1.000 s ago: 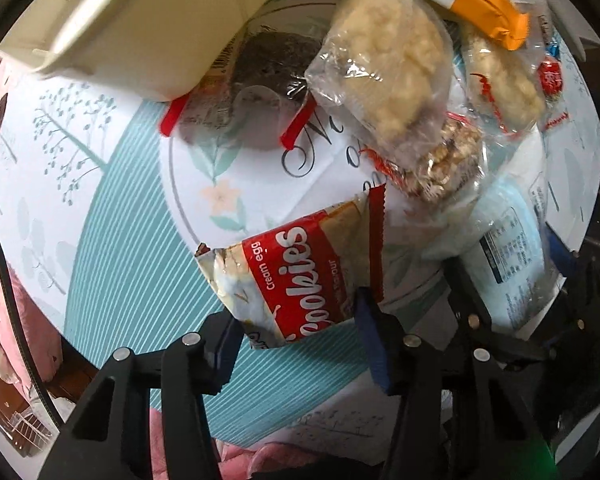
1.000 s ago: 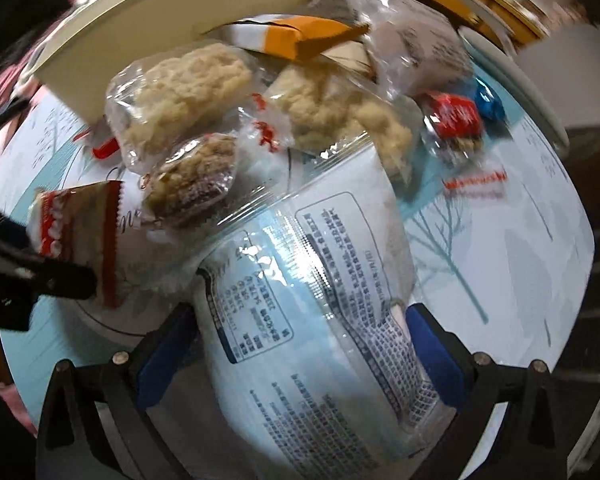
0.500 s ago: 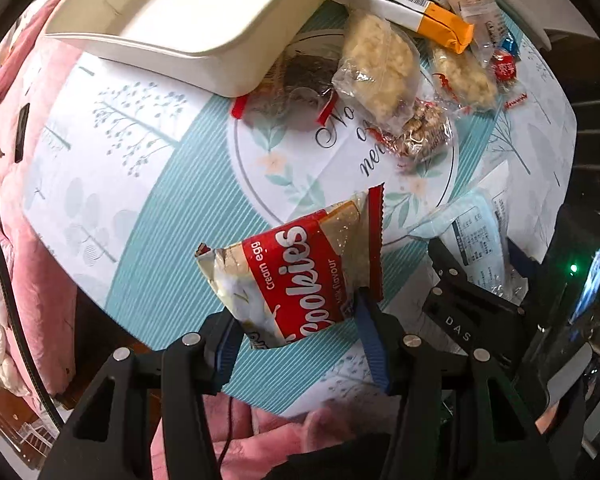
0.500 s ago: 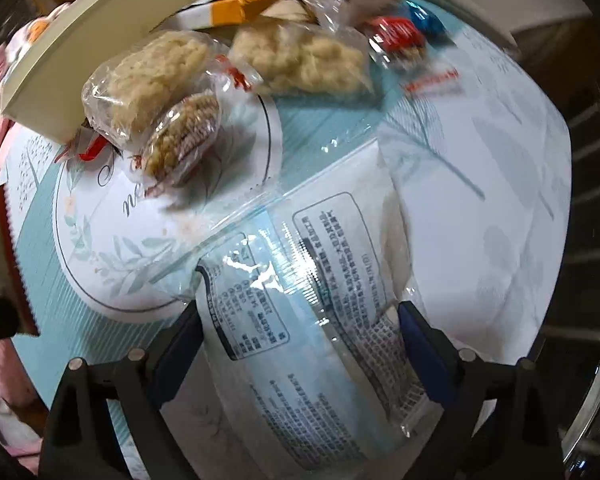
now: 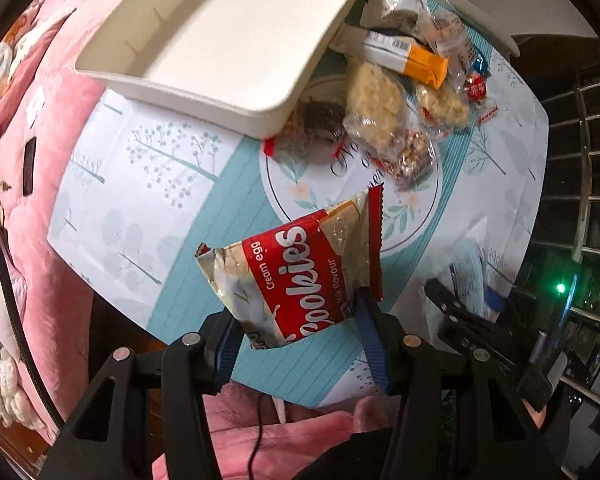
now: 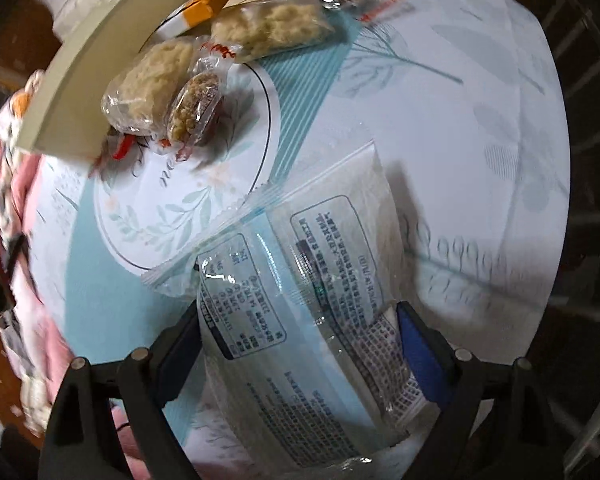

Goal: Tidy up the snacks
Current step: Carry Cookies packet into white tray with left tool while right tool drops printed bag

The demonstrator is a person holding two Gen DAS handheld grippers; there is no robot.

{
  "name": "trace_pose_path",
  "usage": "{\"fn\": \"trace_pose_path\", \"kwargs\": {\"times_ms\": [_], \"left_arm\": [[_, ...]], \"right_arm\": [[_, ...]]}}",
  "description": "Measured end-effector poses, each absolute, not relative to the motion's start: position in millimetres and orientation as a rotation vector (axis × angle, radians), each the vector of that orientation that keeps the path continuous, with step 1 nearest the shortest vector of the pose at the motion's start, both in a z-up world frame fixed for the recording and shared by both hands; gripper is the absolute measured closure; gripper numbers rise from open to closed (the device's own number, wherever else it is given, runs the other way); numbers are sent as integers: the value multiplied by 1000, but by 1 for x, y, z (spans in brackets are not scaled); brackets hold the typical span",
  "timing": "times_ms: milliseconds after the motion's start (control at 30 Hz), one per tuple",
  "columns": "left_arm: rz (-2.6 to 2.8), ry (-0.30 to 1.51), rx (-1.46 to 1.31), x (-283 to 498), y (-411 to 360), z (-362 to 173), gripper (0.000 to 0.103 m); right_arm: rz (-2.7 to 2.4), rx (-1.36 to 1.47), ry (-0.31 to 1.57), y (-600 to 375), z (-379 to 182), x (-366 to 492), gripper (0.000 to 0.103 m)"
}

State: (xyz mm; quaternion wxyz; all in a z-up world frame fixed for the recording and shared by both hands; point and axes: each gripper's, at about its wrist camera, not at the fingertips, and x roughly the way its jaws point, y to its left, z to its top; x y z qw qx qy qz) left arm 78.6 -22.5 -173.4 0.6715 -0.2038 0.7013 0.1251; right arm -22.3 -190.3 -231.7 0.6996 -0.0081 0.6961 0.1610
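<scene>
Left gripper (image 5: 296, 340) jaws clenched the cookie packet (image 5: 296, 276); right gripper (image 6: 300, 344) jaws clamped a pale pouch (image 6: 300, 308). Tray (image 5: 220, 40) at eleven o'clock stayed empty; most snacks remained on the tabletop (image 5: 140, 184).

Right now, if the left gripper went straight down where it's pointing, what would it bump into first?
The left gripper already grips the cookies packet, so that packet would likely land first, on the teal striped tablecloth, clear of the snack pile. The depth is hard to judge.
</scene>
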Motion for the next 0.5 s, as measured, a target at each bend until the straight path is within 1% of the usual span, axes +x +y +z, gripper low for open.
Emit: {"fn": "trace_pose_path", "kwargs": {"times_ms": [267, 300, 367, 500], "left_arm": [[101, 1542, -419, 103, 14, -152, 51], [88, 1538, -412, 106, 17, -151, 51], [49, 1533, -390, 112, 29, -145, 51], [-50, 1522, -356, 124, 55, -135, 51]], "right_arm": [[329, 173, 1545, -195, -199, -30, 12], [323, 195, 1543, -188, -190, -17, 12], [304, 251, 1531, -178, -176, -23, 12], [303, 394, 1494, -143, -164, -13, 12]]}}
